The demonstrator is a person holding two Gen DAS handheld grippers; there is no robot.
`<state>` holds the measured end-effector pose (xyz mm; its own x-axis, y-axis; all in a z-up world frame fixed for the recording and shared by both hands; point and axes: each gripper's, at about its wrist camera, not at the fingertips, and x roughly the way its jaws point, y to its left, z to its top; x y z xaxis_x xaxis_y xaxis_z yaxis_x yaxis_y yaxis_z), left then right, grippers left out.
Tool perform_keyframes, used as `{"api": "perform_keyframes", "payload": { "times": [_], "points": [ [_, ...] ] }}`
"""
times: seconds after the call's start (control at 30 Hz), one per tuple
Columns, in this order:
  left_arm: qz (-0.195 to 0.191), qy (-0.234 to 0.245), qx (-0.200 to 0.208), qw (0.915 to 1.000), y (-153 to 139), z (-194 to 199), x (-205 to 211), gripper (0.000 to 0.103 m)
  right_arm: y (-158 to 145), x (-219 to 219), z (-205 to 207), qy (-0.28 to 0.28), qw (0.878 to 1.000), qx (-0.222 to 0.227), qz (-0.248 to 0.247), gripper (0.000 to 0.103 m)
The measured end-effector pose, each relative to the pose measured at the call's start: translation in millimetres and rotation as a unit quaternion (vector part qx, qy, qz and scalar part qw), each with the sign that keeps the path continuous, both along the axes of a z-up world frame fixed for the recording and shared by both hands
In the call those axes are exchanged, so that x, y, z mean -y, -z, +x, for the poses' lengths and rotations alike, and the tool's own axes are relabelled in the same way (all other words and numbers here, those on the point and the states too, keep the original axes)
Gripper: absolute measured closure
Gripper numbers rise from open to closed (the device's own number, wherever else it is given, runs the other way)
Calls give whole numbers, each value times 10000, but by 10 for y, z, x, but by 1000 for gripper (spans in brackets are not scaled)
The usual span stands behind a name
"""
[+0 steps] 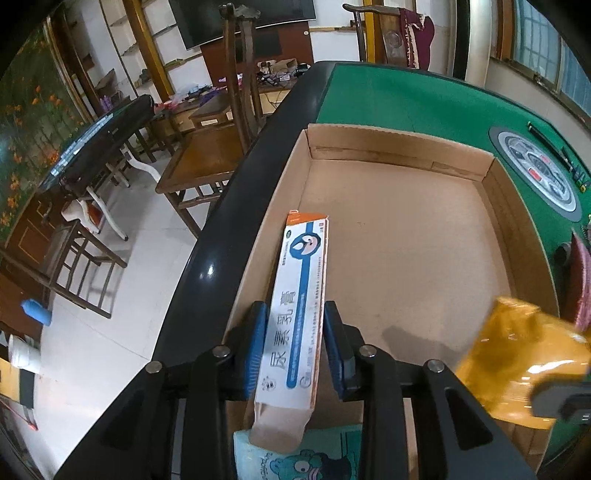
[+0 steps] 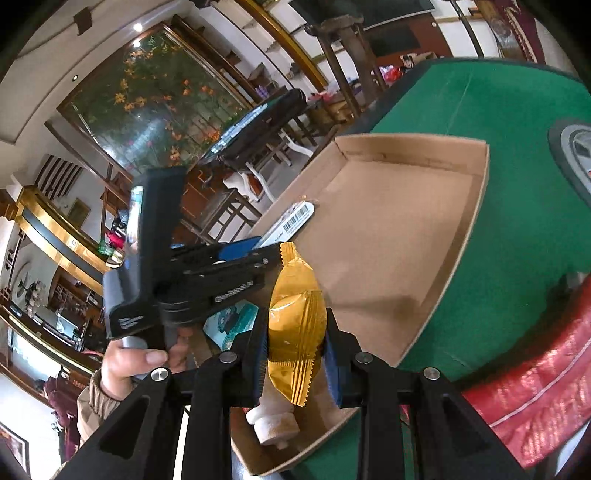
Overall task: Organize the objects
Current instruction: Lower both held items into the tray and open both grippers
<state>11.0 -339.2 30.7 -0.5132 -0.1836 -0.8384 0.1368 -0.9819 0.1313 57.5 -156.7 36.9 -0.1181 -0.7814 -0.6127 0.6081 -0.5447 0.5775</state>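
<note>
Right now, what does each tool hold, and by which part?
The left tool has the long white-and-blue box between its pads, near its lower end, with gaps showing. The right tool pinches the gold packet across its middle.

Brightness: even indoor daylight, fairly bright, slightly cool
Source: windows (image 1: 546,55) at 1 o'clock of left wrist view; ceiling spot (image 2: 137,27) at 11 o'clock of right wrist view
Glare: white highlight on glossy black table rim (image 1: 207,271); sheen on gold packet (image 2: 295,325)
Shadows: soft, dark patch on cardboard tray (image 1: 402,236) floor toward 5 o'clock
Blur: gold packet smeared at 4 o'clock of left wrist view; right wrist view softly motion-blurred
Distortion: strong fisheye bending, black vignette in corners
</note>
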Motion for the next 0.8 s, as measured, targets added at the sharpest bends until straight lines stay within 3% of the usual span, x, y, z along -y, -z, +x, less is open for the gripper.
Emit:
{"api": "perform_keyframes", "payload": {
  "times": [0.3,0.47,0.53,0.6,0.8],
  "points": [
    [94,-43,-122,9999,-75,190,10,70,75,159,-130,-85,9998,171,19,74],
    [153,-128,-274,9994,-173,339,68,70,29,163,-137,72,9993,-1,358,74],
    [200,-161,-327,9991,-194,394,64,69,-71,139,-55,229,9962,-456,704,74],
    [219,-160,-356,9990,-199,450,64,69,-169,123,12,221,9940,-764,746,74],
    [304,-197,-434,9984,-211,608,63,69,-177,313,-96,-78,9964,-573,620,74]
  ]
}}
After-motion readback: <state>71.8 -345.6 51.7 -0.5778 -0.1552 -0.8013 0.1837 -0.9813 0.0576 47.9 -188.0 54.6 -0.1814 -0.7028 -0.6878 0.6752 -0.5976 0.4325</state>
